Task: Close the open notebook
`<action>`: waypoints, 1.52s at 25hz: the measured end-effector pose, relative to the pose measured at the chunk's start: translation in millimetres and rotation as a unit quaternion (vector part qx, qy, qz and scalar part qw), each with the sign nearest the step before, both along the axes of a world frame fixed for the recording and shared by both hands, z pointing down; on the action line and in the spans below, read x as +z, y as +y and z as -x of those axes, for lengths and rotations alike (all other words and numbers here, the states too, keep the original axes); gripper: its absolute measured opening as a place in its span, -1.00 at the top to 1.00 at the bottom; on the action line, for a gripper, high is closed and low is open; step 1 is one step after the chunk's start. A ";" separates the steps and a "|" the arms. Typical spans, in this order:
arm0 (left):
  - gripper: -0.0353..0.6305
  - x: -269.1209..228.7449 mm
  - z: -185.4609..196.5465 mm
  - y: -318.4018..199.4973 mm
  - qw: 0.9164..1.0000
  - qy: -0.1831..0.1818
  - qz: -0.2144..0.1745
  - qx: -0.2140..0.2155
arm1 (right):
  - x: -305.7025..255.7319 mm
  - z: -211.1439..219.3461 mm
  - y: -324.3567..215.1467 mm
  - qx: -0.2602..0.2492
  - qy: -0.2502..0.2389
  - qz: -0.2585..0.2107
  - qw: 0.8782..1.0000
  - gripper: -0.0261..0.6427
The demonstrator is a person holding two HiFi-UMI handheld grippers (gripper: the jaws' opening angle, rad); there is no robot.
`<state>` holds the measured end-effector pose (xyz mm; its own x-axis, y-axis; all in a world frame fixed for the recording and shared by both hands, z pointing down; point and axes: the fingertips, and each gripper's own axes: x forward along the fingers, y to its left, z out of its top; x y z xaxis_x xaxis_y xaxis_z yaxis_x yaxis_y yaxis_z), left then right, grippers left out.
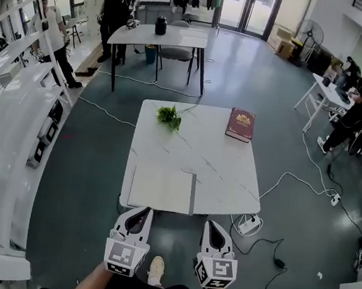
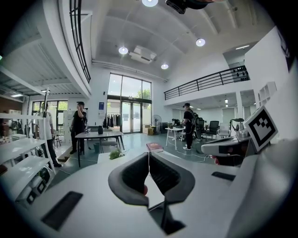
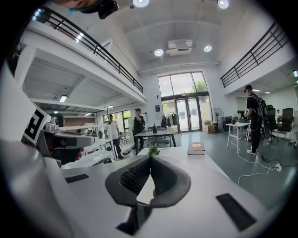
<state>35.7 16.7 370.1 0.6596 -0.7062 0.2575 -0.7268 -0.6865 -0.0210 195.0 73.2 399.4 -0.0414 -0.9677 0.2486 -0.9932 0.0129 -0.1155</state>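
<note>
A flat whitish notebook (image 1: pixel 161 188) with a dark strip along its right edge lies at the near edge of the white table (image 1: pixel 218 165). My left gripper (image 1: pixel 141 210) and right gripper (image 1: pixel 213 225) hover just short of that edge, side by side and pointing toward the table. Neither touches the notebook. In the left gripper view the left gripper (image 2: pixel 149 154) has its black pads meeting at the tips, with nothing between them. The right gripper (image 3: pixel 150 158) in its own view is likewise shut and empty.
A maroon hardback book (image 1: pixel 240 124) lies at the table's far right, and a green leafy sprig (image 1: pixel 169 116) at the far middle. White shelving (image 1: pixel 10 152) runs along the left. Cables and a power strip (image 1: pixel 249 225) lie on the floor to the right. People stand farther off.
</note>
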 end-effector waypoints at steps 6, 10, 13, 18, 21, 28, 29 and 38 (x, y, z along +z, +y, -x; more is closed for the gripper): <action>0.82 13.9 -16.2 -18.4 0.999 -0.011 0.010 0.052 | 14.2 3.3 -11.8 0.030 -0.005 0.013 0.999 0.87; 0.82 31.2 -27.2 -35.9 0.995 -0.016 0.025 0.093 | 33.6 0.9 -21.8 0.068 -0.011 0.029 0.997 0.87; 0.82 44.9 -38.8 -53.4 0.991 -0.025 0.043 0.120 | 46.1 -3.6 -32.3 0.093 -0.015 0.045 0.995 0.87; 0.82 78.2 -54.5 -74.2 0.982 -0.044 0.072 0.167 | 76.5 -10.8 -47.4 0.137 -0.030 0.072 0.988 0.87; 0.82 99.3 -64.0 -84.2 0.977 -0.053 0.085 0.189 | 98.0 -14.5 -57.5 0.152 -0.039 0.087 0.984 0.87; 0.82 144.9 -74.6 -101.9 0.966 -0.070 0.113 0.223 | 146.9 -19.2 -73.9 0.181 -0.058 0.115 0.975 0.87; 0.82 151.3 -76.2 -104.1 0.964 -0.073 0.115 0.228 | 152.8 -20.8 -75.7 0.184 -0.061 0.117 0.974 0.87; 0.82 202.2 -89.0 -115.0 0.955 -0.092 0.138 0.246 | 215.3 -20.5 -90.2 0.180 -0.115 0.148 0.966 0.43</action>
